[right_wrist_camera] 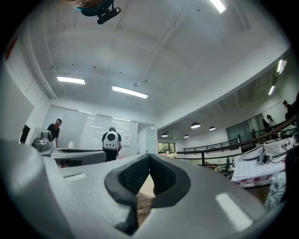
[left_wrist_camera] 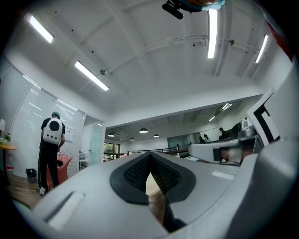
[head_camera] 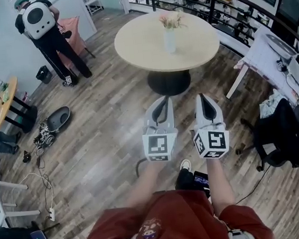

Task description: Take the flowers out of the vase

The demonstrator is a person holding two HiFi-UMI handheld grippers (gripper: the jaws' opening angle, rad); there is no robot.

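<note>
I see the vase [head_camera: 169,41] standing upright near the middle of the round beige table [head_camera: 136,43]; it's small, pale and narrow. The flowers [head_camera: 171,20] are in it: a small bunch of pinkish and pale blooms with some green, stems down the neck, heads spreading just above the rim. Too small in the head view for me to count stems
</note>
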